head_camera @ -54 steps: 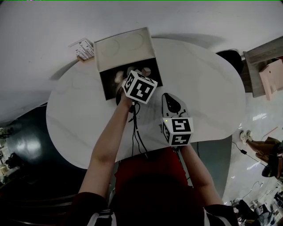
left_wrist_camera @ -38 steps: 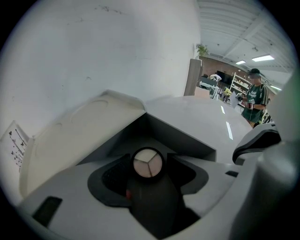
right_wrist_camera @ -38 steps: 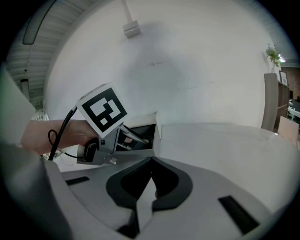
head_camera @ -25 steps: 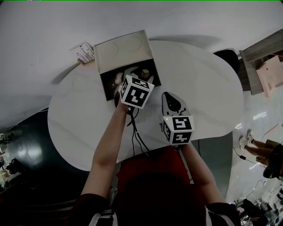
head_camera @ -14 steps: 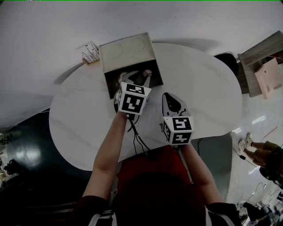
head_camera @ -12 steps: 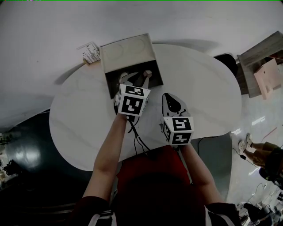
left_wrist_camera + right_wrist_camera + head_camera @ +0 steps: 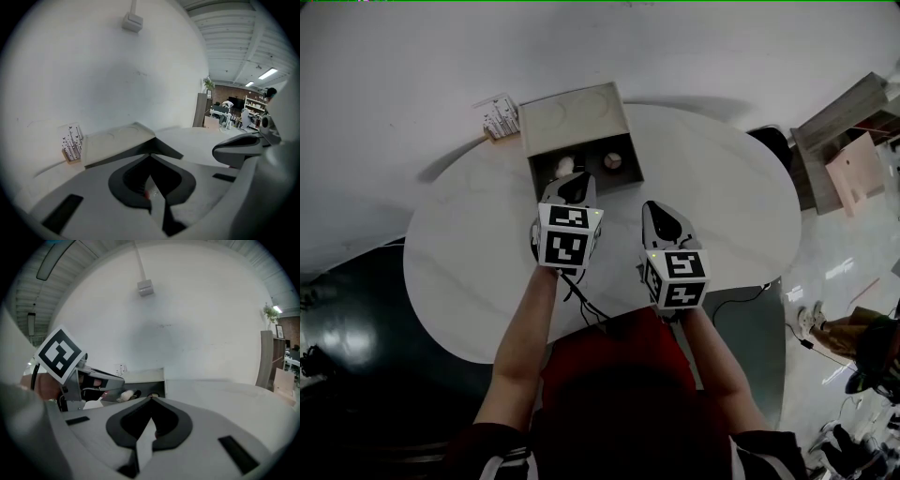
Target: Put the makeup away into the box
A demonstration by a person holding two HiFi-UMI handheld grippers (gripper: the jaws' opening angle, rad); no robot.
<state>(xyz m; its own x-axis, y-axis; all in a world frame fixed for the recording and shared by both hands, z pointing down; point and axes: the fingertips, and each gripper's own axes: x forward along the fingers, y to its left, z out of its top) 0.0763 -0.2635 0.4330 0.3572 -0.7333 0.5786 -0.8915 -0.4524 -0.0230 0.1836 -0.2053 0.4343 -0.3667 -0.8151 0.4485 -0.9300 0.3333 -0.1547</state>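
The cardboard box (image 7: 542, 173) stands open at the far side of the white table (image 7: 722, 206), its lid (image 7: 572, 117) tipped back. Inside lie a white makeup piece (image 7: 565, 166) and a small round one (image 7: 613, 160); both also show in the right gripper view, the white piece (image 7: 125, 394) beside the round one (image 7: 152, 395). My left gripper (image 7: 574, 180) hovers just before the box's near edge, jaws shut and empty (image 7: 151, 156). To its right, my right gripper (image 7: 659, 208) hangs over bare table, shut with nothing in it (image 7: 151, 399).
A small stand of printed cards (image 7: 500, 117) sits left of the box by the wall. Wooden furniture (image 7: 848, 122) stands off the table's right end. Black cables (image 7: 581, 295) trail from the grippers toward the person. A dark floor patch (image 7: 347, 319) lies at left.
The left gripper has drawn back out of the box toward the person and risen, and its jaws have shut. The right gripper has barely shifted.
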